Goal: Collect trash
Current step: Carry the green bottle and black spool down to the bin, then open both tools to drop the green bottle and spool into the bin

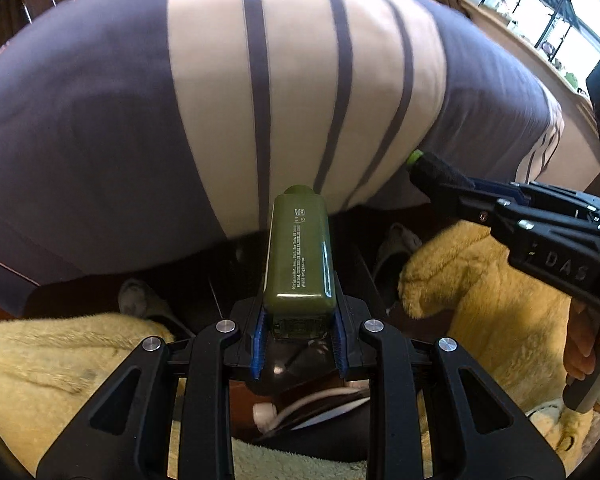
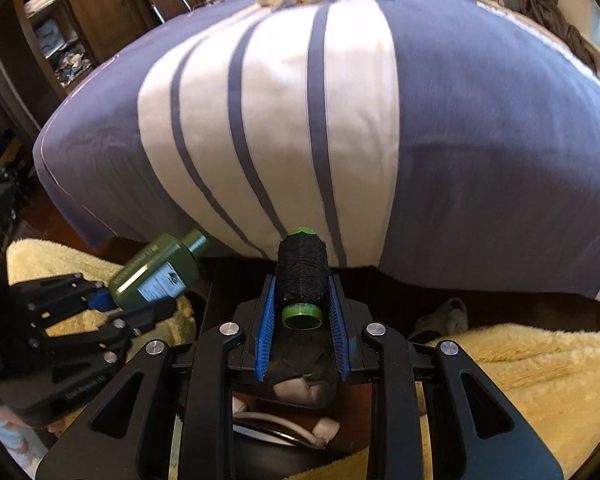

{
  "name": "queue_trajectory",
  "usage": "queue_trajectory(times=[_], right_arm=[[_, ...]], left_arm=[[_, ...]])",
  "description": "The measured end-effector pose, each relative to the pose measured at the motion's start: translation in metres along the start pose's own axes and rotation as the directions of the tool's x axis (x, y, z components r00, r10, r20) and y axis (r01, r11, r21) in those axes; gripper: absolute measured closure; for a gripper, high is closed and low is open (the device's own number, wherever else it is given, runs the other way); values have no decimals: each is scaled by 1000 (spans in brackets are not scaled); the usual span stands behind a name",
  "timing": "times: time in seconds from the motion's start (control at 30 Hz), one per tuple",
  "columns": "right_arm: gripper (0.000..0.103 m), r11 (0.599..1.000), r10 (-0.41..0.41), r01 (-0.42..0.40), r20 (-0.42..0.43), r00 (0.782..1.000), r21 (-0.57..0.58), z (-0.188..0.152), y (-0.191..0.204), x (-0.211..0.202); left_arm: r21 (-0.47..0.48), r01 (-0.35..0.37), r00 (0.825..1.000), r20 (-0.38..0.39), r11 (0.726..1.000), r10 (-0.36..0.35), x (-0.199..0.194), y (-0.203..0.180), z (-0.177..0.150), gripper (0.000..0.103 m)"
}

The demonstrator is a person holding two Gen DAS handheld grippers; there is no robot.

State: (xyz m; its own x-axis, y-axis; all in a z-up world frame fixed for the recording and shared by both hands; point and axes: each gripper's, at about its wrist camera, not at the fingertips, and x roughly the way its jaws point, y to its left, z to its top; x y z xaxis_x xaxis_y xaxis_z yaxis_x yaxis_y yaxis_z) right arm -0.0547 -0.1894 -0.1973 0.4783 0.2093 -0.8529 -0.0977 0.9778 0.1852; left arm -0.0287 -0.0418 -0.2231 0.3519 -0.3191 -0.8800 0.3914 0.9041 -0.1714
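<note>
The left gripper point(image 1: 299, 322) is clamped on the base of a green bottle point(image 1: 299, 258), while the right gripper point(image 2: 302, 312) squeezes a black thread spool point(image 2: 302, 276) above the striped bed point(image 2: 460, 140).

1. Green bottle point(image 1: 300, 264): rectangular, dark olive, capped, printed label; clamped at its base between the left hand-held gripper's point(image 1: 300, 340) pads, cap pointing forward.
2. Thread spool point(image 2: 302, 276): black thread on a bright green core, pinched lengthwise in the right hand-held gripper point(image 2: 303, 320).

Glossy green plastic bottle point(image 1: 299, 260), fluffy rug point(image 2: 520, 364)
</note>
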Motion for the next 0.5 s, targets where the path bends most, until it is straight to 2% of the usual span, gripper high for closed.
queue_trajectory(times=[0.3, 0.5], right_arm=[[77, 998, 62, -59, -119, 991, 22, -5, 4, 39], [76, 998, 55, -53, -189, 980, 18, -9, 2, 60]], left_arm=[[-32, 55, 990, -128, 998, -59, 48, 6, -4, 78], [-49, 67, 982, -173, 997, -74, 62, 15, -9, 78]])
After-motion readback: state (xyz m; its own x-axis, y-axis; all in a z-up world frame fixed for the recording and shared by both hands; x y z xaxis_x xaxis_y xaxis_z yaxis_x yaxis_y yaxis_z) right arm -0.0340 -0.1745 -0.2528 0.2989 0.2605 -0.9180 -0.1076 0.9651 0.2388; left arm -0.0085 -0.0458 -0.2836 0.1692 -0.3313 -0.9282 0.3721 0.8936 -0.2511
